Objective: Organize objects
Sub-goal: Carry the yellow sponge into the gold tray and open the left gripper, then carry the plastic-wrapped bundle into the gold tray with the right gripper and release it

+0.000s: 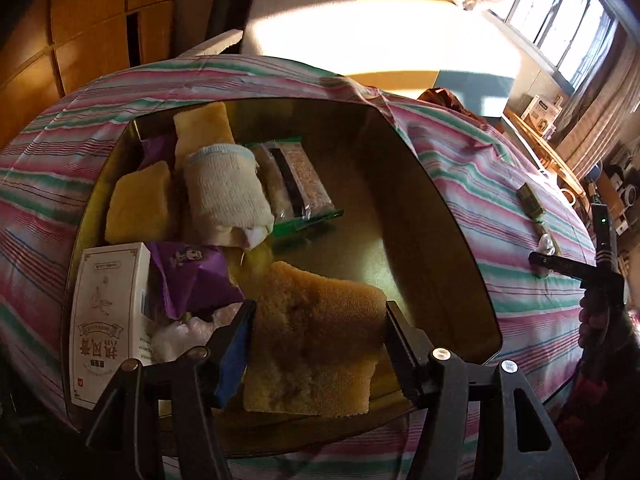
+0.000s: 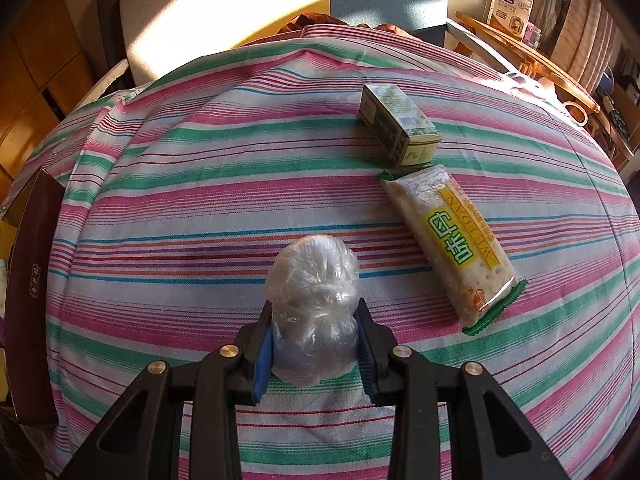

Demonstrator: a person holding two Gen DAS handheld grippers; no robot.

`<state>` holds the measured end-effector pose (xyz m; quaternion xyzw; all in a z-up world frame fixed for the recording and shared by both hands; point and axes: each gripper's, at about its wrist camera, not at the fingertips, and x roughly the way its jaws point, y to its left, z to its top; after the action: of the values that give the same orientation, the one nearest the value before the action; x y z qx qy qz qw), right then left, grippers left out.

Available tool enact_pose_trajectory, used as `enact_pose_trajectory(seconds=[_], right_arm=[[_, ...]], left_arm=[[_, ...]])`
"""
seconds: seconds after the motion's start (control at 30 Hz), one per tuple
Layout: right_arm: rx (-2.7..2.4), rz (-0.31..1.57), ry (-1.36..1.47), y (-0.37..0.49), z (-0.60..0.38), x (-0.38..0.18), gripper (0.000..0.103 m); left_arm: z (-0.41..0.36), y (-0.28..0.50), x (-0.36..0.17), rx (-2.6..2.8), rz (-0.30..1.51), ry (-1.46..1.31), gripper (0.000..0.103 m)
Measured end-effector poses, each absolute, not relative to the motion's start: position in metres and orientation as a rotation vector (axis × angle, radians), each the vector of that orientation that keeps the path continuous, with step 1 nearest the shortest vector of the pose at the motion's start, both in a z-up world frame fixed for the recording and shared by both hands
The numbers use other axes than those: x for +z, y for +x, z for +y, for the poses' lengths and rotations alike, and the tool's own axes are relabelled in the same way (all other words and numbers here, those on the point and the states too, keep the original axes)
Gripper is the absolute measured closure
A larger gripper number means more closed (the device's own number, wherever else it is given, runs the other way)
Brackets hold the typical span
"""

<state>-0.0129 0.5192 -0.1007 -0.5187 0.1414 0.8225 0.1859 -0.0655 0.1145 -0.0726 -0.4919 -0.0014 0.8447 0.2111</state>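
left gripper [image 1: 320, 316]: jaws part open, brown sponge [image 1: 316, 344] between the pads, over the gold tin [image 1: 460, 264] at lower centre
right gripper [image 2: 314, 332]: clamped tight on a clear plastic-wrapped bundle [image 2: 314, 312], lower centre, resting on the striped cloth [image 2: 180, 184]
readable text: cracker packet [image 2: 452, 244] right of centre reads "WEIDAN" plus large green Chinese characters; white box [image 1: 108, 320] lower left in the tin carries Chinese print, too small to read
tin contents: two yellow sponges [image 1: 140, 208], rolled white towel [image 1: 228, 196], purple wrapper [image 1: 192, 276], green-edged snack pack [image 1: 296, 184]
other: green carton [image 2: 396, 128] just above the cracker packet, touching it
left edge: dark maroon box side [image 2: 32, 292]
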Motion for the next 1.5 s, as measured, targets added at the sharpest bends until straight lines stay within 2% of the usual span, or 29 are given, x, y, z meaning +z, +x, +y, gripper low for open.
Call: enact_pose_trajectory(seconds=[0.13, 0.23, 0.5, 0.77, 1.0, 1.23, 1.5], right_arm=[[2.318, 0.388, -1.462, -0.013, 0.518, -0.101, 0.068], [2.318, 0.393, -1.46, -0.012, 0.519, -0.101, 0.068], [2.309, 0.36, -1.441, -0.011, 0.517, -0.096, 0.071], [2.434, 0.377, -1.359, -0.005, 0.492, -0.068, 0.071], [2.609, 0.382, -1.327, -0.014, 0.425, -0.041, 0.071], [2.861, 0.259, -1.347, -0.046, 0.322, -0.008, 0.071], [2.913, 0.07, -1.505, -0.092, 0.233, -0.027, 0.071]], left_arm=[[0.116, -0.063, -0.082, 2.36, 0.109, -1.361, 0.032], [0.116, -0.056, -0.079, 2.358, 0.112, -1.332, 0.024], [0.091, -0.045, -0.053, 2.449, 0.012, -1.249, 0.022], [0.072, -0.037, -0.033, 2.555, 0.02, -1.166, 0.022], [0.062, -0.034, -0.028, 2.604, 0.029, -1.151, 0.022], [0.048, -0.026, -0.019, 2.649, 0.017, -1.117, 0.017], [0.032, -0.024, -0.017, 2.674, -0.021, -1.12, 0.016]])
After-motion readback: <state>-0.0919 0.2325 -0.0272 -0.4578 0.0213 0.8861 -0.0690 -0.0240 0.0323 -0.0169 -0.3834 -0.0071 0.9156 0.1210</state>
